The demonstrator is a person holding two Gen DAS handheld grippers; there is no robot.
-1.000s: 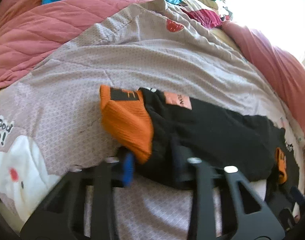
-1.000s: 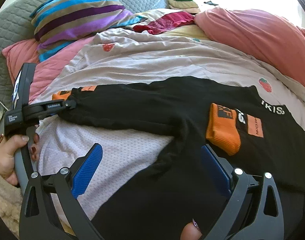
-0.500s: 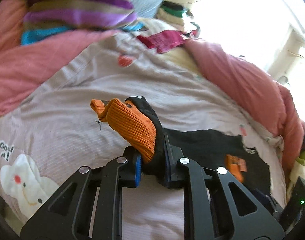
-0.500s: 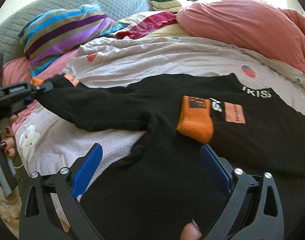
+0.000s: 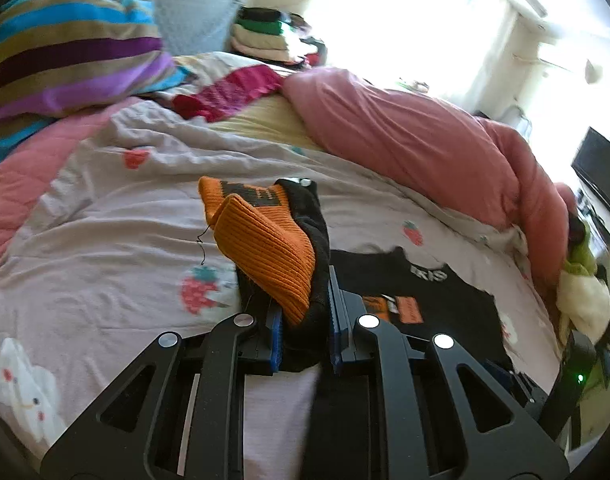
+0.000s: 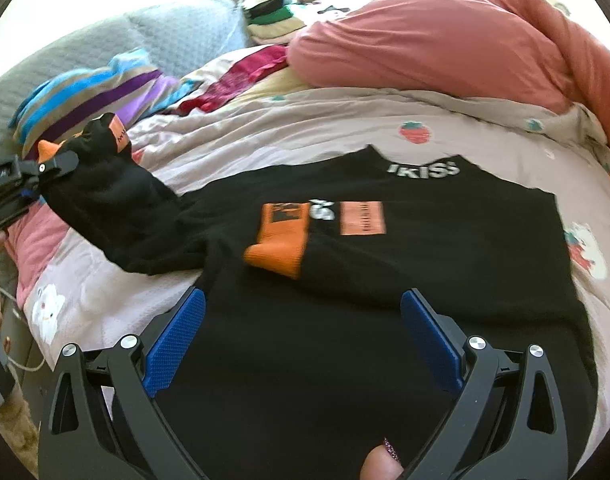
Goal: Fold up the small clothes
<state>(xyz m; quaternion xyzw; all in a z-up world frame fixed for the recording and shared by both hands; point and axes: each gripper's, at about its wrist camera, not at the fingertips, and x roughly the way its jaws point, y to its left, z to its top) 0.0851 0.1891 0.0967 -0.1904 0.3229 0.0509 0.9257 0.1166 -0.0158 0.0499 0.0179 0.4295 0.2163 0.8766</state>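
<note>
Left gripper (image 5: 303, 334) clamped on the left sleeve (image 5: 293, 256) of the black sweatshirt (image 6: 369, 280), jaws pinching just behind the orange ribbed cuff (image 5: 265, 248); sleeve end lifted off the bed, cuff flopping over the left finger. In the right wrist view the held sleeve (image 6: 117, 208) runs from the left gripper (image 6: 37, 176) at frame left down to the shirt body. Sweatshirt lies flat on the pinkish-grey strawberry-print sheet (image 6: 305, 128), collar away from camera, white lettering at the neck. Other sleeve already folded across the chest, its orange cuff (image 6: 279, 240) beside an orange patch (image 6: 363, 218). Right gripper (image 6: 303, 346) jaws wide apart, hovering above the lower body of the shirt, holding nothing. Pink duvet (image 6: 433, 40) bunched behind, striped pillow (image 5: 65, 60) at left.
</note>
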